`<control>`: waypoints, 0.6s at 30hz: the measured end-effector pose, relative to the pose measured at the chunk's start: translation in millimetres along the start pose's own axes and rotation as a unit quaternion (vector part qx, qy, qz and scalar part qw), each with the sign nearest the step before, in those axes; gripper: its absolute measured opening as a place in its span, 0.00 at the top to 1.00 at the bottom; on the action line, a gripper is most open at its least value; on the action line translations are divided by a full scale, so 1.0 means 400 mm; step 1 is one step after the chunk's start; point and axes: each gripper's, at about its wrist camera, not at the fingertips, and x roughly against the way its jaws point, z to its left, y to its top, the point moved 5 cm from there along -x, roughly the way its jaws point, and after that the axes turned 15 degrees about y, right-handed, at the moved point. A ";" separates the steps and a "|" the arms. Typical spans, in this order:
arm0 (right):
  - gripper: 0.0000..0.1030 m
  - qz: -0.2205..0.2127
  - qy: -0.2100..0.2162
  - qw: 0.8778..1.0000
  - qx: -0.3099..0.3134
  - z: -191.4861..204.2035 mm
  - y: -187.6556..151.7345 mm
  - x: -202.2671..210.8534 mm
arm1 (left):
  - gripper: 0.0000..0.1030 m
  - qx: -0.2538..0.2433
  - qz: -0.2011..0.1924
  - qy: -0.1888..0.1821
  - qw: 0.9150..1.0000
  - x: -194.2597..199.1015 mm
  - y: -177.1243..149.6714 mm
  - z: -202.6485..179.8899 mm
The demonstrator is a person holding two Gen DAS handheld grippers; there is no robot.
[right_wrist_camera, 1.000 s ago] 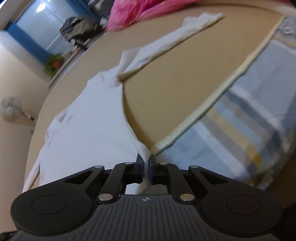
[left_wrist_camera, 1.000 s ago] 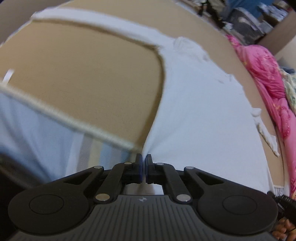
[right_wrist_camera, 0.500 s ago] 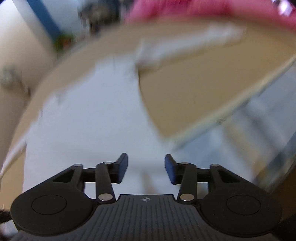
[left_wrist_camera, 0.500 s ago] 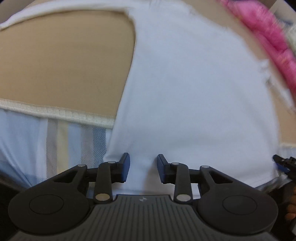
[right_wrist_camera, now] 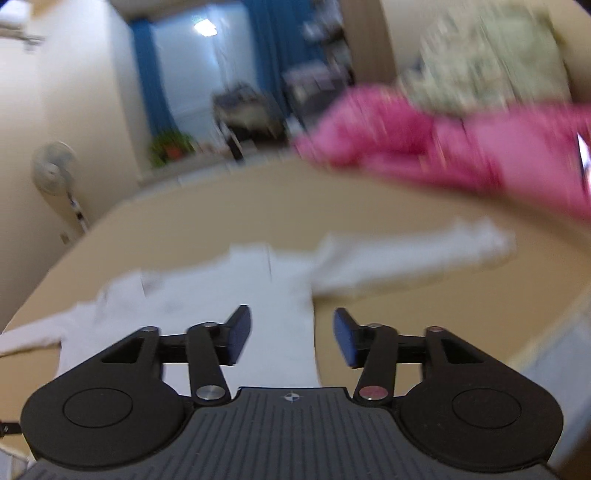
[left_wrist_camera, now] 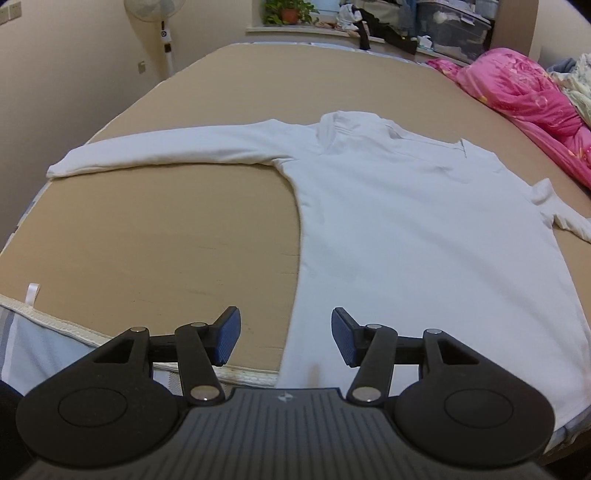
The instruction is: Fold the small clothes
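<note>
A white long-sleeved shirt (left_wrist_camera: pixel 406 221) lies spread flat on the tan mattress (left_wrist_camera: pixel 166 229), collar far, hem near, one sleeve (left_wrist_camera: pixel 166 151) stretched out to the left. My left gripper (left_wrist_camera: pixel 286 338) hovers over the shirt's near left hem corner, its jaws opening with nothing gripped between them. In the blurred right wrist view the same shirt (right_wrist_camera: pixel 229 295) shows below, its other sleeve (right_wrist_camera: pixel 413 254) reaching right. My right gripper (right_wrist_camera: pixel 291 338) is raised above the shirt, jaws opening and empty.
A pink quilt (left_wrist_camera: pixel 524 107) lies bunched along the mattress's right side, seen also as the pink quilt (right_wrist_camera: pixel 461 147) in the right view. A standing fan (left_wrist_camera: pixel 155 22) and a windowsill with a plant (left_wrist_camera: pixel 288 11) are beyond the far edge. A striped sheet (left_wrist_camera: pixel 40 347) hangs below the near edge.
Both grippers let go of the shirt's hem corners and opened. Both drew back and lifted, the right one tilting up toward the room; the shirt now lies flat.
</note>
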 end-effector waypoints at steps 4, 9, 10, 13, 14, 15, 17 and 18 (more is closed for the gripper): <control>0.34 -0.011 0.005 0.999 0.042 -0.043 0.017 -0.035 | 0.39 0.009 0.001 0.003 1.000 -0.008 0.010 0.004; 0.48 -0.002 -0.004 0.998 -0.056 -0.093 -0.008 -0.114 | 0.38 0.018 -0.009 0.001 1.000 -0.009 0.034 0.024; 0.48 0.007 -0.007 0.998 -0.056 -0.090 -0.012 -0.131 | 0.38 0.019 -0.010 0.001 1.000 -0.008 0.039 0.025; 0.47 0.025 -0.009 0.998 -0.053 -0.070 -0.027 -0.161 | 0.37 0.023 -0.013 -0.012 1.000 -0.005 0.078 0.037; 0.46 0.029 -0.010 0.998 -0.049 -0.055 -0.035 -0.157 | 0.37 0.034 -0.015 -0.018 0.999 -0.005 0.103 0.048; 0.46 0.034 -0.009 0.998 -0.047 -0.050 -0.038 -0.163 | 0.37 0.051 -0.016 -0.026 0.998 -0.007 0.133 0.064; 0.46 0.039 -0.006 0.998 -0.047 -0.033 -0.043 -0.167 | 0.35 0.098 -0.015 -0.035 0.994 -0.019 0.216 0.113; 0.46 0.041 -0.006 0.998 -0.045 -0.018 -0.044 -0.169 | 0.34 0.120 -0.021 -0.035 0.992 -0.028 0.263 0.140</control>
